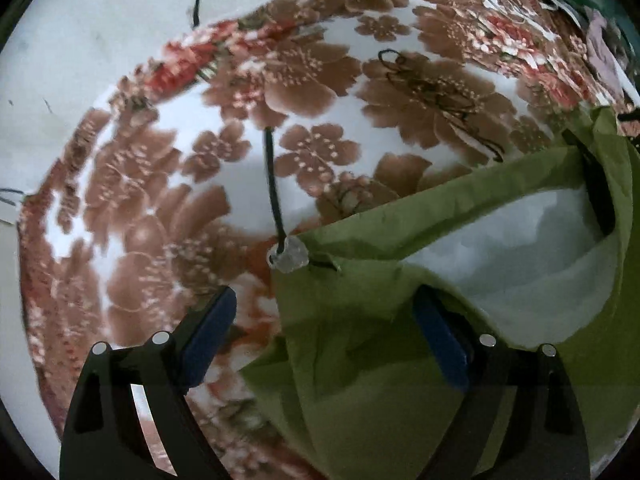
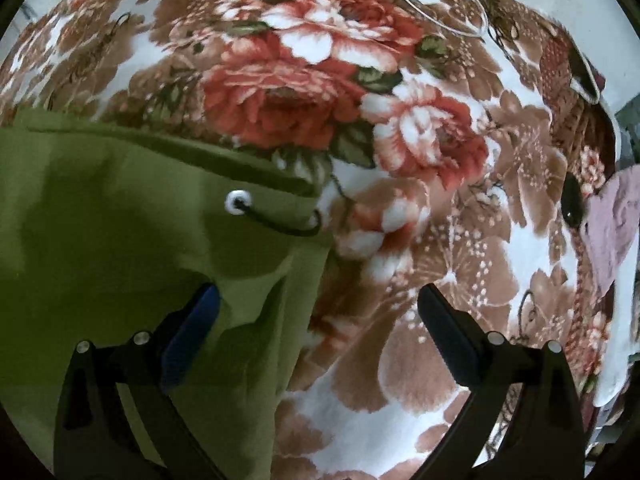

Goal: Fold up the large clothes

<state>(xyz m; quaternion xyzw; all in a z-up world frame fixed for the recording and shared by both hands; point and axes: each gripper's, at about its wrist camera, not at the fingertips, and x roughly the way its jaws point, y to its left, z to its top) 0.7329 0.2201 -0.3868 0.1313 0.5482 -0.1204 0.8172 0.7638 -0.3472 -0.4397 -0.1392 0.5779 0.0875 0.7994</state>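
An olive-green garment (image 1: 380, 360) with a white inner lining (image 1: 520, 248) lies on a floral blanket (image 1: 168, 200). A black drawstring (image 1: 274, 188) runs from a pale eyelet (image 1: 288, 258) at its edge. My left gripper (image 1: 324, 300) hangs close over that edge, jaws wide apart, right finger over the green cloth, left finger over the blanket. In the right wrist view the same garment (image 2: 100, 220) fills the left side, with a white eyelet (image 2: 239, 202) and a cord loop. My right gripper (image 2: 316, 300) straddles the garment's right edge, open, nothing pinched.
The blanket (image 2: 400, 120) with red and brown flowers covers the surface. A pale floor or wall (image 1: 80, 20) shows beyond its far edge. A lilac cloth (image 2: 616, 224) and a dark round object (image 2: 574, 200) lie at the right. Other clothes (image 1: 600, 40) sit at the far right corner.
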